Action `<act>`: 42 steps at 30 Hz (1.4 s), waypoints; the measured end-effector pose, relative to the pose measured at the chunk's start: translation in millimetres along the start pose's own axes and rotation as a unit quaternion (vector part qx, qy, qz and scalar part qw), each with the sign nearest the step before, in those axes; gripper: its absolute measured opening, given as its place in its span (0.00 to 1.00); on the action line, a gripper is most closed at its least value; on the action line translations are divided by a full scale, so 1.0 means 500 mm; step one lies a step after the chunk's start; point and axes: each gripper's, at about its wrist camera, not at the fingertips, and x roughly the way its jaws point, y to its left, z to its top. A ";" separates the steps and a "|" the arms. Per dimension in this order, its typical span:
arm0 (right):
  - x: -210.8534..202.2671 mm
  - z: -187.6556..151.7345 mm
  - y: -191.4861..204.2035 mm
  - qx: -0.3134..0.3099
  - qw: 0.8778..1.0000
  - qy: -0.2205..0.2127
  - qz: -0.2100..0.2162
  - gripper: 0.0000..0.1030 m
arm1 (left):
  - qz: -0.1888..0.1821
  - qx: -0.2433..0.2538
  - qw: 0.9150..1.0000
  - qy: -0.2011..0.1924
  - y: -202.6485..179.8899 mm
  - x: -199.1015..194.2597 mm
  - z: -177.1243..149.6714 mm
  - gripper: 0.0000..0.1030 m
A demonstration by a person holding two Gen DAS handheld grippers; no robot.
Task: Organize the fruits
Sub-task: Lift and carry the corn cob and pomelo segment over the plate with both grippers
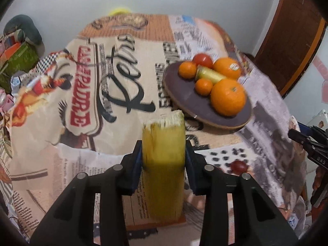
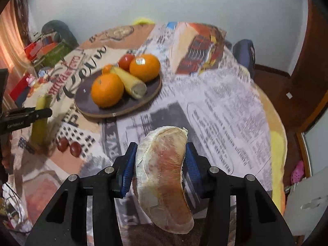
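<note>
My left gripper [image 1: 163, 153] is shut on a yellow-green cane piece [image 1: 163, 143] with a pale fibrous cut end, held above the table; the same cane piece [image 2: 42, 121] shows at the left of the right wrist view. My right gripper [image 2: 161, 160] is shut on a pink pomelo segment [image 2: 164, 176] with white pith. The dark round plate [image 1: 190, 100] carries two large oranges [image 1: 228, 97], two small mandarins [image 1: 204, 86], a tomato [image 1: 203, 60] and another yellow cane piece [image 1: 209, 74]. Two red grapes [image 2: 69, 146] lie on the cloth left of my right gripper.
A printed newspaper-pattern tablecloth [image 2: 225, 106] covers the round table. Boxes and clutter [image 1: 16, 57] sit past the table's left edge. A wooden door [image 1: 291, 41] stands at the right, a blue chair back [image 2: 245, 53] behind the table.
</note>
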 end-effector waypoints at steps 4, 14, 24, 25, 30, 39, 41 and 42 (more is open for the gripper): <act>-0.021 0.022 0.013 0.000 1.000 -0.022 0.003 0.43 | -0.005 0.008 0.999 -0.033 -0.012 -0.056 0.009 0.37; -0.042 0.074 0.047 0.000 0.998 -0.064 0.014 0.42 | -0.020 0.019 0.997 -0.075 -0.041 -0.107 0.050 0.37; -0.001 0.119 0.069 -0.003 0.997 -0.062 0.049 0.15 | -0.038 0.030 0.996 -0.074 -0.065 -0.076 0.085 0.37; 0.008 0.121 0.069 -0.002 0.997 -0.061 0.049 0.14 | -0.039 0.030 0.996 -0.072 -0.066 -0.071 0.087 0.37; 0.031 0.120 0.064 -0.005 0.997 -0.050 0.053 0.14 | -0.047 0.029 0.996 -0.065 -0.069 -0.046 0.094 0.37; 0.060 0.075 0.025 -0.009 1.000 -0.002 0.029 0.33 | -0.054 0.031 0.996 -0.059 -0.071 -0.029 0.090 0.37; 0.080 0.061 0.018 -0.014 1.000 0.019 0.019 0.35 | -0.054 0.031 0.996 -0.059 -0.070 -0.031 0.089 0.37; 0.091 0.054 0.014 -0.017 0.999 0.030 0.014 0.35 | -0.055 0.031 0.996 -0.059 -0.071 -0.031 0.090 0.37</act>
